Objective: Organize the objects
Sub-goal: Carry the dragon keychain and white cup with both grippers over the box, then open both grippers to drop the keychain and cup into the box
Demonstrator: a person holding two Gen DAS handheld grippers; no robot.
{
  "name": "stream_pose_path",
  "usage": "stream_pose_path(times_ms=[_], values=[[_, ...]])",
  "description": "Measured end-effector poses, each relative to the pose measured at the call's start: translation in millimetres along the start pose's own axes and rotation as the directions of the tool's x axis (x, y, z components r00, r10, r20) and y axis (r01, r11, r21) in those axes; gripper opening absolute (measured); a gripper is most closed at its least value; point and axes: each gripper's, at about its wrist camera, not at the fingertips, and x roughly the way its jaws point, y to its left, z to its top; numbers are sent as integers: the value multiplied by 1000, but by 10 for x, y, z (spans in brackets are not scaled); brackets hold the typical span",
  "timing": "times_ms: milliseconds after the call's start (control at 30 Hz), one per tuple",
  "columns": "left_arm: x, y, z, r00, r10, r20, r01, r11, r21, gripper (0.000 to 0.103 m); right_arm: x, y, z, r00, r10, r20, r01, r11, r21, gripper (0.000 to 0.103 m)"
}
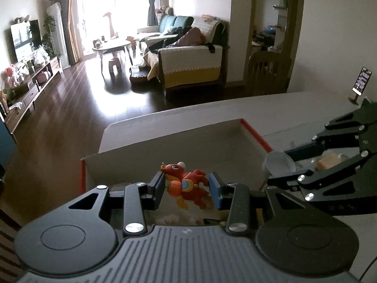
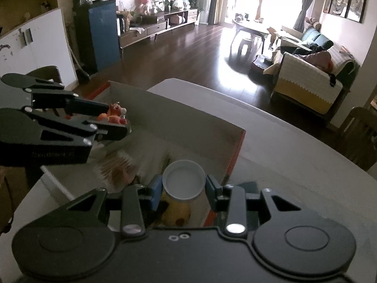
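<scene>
Jaws first: from the left wrist, the left gripper (image 1: pixel 186 186) looks clamped on a red toy dragon (image 1: pixel 186 184), held over the open box (image 1: pixel 165 146), not dropped in yet. Off to the side, the right gripper (image 1: pixel 280 165) carries a white cup (image 1: pixel 279 164).

From the right wrist, the cup sits pinched between the pads, also above the box. A brush (image 2: pixel 120 165) and a yellow toy (image 2: pixel 176 210) already lie inside, so I'd guess partway done.

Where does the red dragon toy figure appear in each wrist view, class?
Left wrist: red dragon toy figure lower centre, between the left tongs.
Right wrist: same figure at left, beyond those tongs.
Shared landmark: orange-edged cardboard box.
</scene>
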Motion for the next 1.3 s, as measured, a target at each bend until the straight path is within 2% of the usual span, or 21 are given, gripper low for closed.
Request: stream_pose_path(times_ms=[233, 533, 800, 1133, 1233, 1300], values=[[366, 67, 2, 999, 12, -44, -10, 1000, 30, 39, 415, 105, 109, 999, -19, -45, 17, 999, -38, 38], [786, 145, -2, 992, -2, -127, 4, 1000, 16, 39, 763, 169, 117, 995, -32, -97, 24, 997, -76, 38], [1033, 153, -8, 961, -46, -272, 56, 998, 30, 39, 912, 194, 99, 990, -7, -140, -4, 997, -78, 38], [1146, 162, -91, 925, -73, -372, 83, 997, 10, 40, 881, 220, 55, 989, 8, -151, -22, 995, -93, 41], [1129, 162, -102, 924, -67, -375, 78, 997, 16, 44, 849, 222, 50, 988, 8, -151, -23, 995, -97, 44], [1091, 167, -99, 931, -56, -360, 67, 998, 18, 55, 824, 222, 36, 988, 5, -153, -20, 995, -100, 46]])
